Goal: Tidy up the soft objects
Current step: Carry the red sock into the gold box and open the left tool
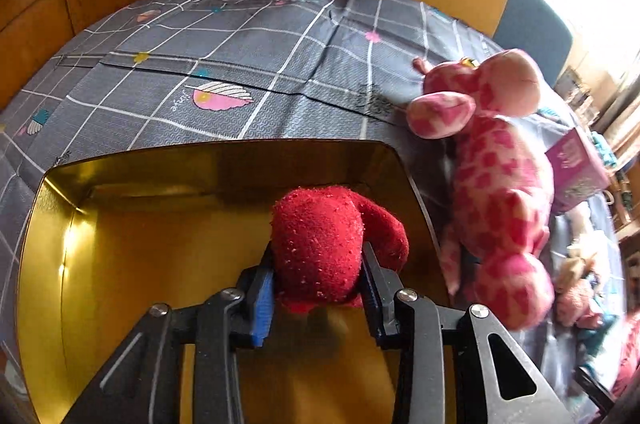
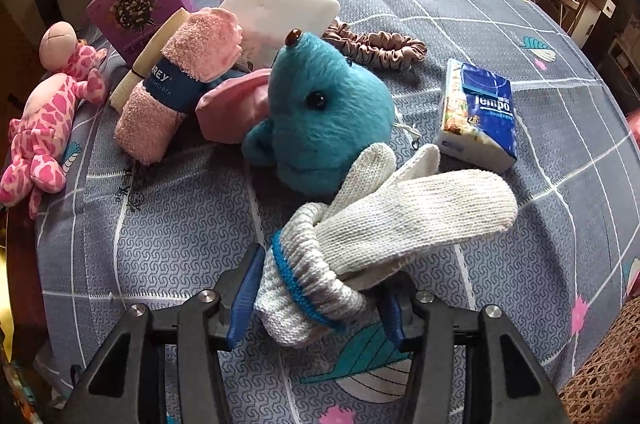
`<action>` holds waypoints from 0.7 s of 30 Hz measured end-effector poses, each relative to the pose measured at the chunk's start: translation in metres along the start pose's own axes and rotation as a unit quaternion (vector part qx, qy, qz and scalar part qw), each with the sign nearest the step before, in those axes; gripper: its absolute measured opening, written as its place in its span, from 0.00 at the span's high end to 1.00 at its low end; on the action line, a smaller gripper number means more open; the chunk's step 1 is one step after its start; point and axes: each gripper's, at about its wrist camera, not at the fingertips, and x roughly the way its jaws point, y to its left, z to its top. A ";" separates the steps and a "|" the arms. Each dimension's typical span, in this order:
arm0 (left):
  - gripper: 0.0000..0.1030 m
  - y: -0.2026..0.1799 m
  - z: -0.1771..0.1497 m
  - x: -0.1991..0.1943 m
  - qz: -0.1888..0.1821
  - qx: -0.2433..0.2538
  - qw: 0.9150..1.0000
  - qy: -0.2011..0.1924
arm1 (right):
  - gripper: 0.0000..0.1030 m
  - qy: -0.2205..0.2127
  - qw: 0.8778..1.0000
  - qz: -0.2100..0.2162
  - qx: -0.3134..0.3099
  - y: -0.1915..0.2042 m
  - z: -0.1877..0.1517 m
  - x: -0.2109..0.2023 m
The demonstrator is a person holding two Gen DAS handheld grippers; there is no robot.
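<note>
Your left gripper [image 1: 318, 288] pinches the red plush [image 1: 320, 244] over the gold tin [image 1: 52, 264]: release there. Your right gripper [image 2: 314, 308] clamps the knit glove [image 2: 380, 220] beside the tin; bring it over.

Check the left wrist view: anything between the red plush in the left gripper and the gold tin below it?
Nothing visible. The left gripper holds the red plush directly over the open gold tin, whose visible floor is bare. The pink giraffe lies outside the tin's right wall, clear of the drop path.
</note>
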 end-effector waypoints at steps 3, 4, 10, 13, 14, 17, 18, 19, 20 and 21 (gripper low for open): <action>0.52 0.002 0.000 0.002 0.008 -0.001 1.000 -0.009 | 0.48 -0.002 1.000 -0.006 -0.007 0.004 -0.002 -0.001; 0.49 0.003 -0.001 0.001 0.009 -0.003 1.000 -0.013 | 0.48 -0.002 1.000 -0.006 -0.007 0.004 -0.003 -0.001; 0.37 0.011 -0.019 -0.033 0.020 0.002 0.999 -0.049 | 0.48 -0.008 1.000 -0.010 -0.011 0.008 -0.007 -0.002; 0.36 0.011 -0.035 -0.055 0.020 0.013 0.998 -0.064 | 0.48 -0.010 1.000 -0.014 -0.017 0.006 -0.008 -0.004; 0.36 0.010 -0.043 -0.064 0.024 0.017 0.997 -0.072 | 0.48 -0.011 1.000 -0.016 -0.020 0.007 -0.009 -0.004; 0.36 0.005 -0.063 -0.087 0.025 0.036 0.995 -0.093 | 0.48 -0.014 0.999 -0.023 -0.028 0.013 -0.010 -0.004; 0.36 0.004 -0.068 -0.093 0.025 0.041 0.994 -0.097 | 0.49 -0.015 0.999 -0.024 -0.029 0.014 -0.011 -0.004; 0.35 0.003 -0.073 -0.099 0.023 0.044 0.994 -0.101 | 0.49 -0.015 0.999 -0.025 -0.030 0.015 -0.012 -0.004; 0.35 0.002 -0.079 -0.106 0.019 0.046 0.993 -0.104 | 0.49 -0.016 0.999 -0.025 -0.030 0.016 -0.012 -0.005; 0.35 0.001 -0.083 -0.110 0.017 0.046 0.993 -0.106 | 0.49 -0.017 0.999 -0.026 -0.031 0.017 -0.013 -0.005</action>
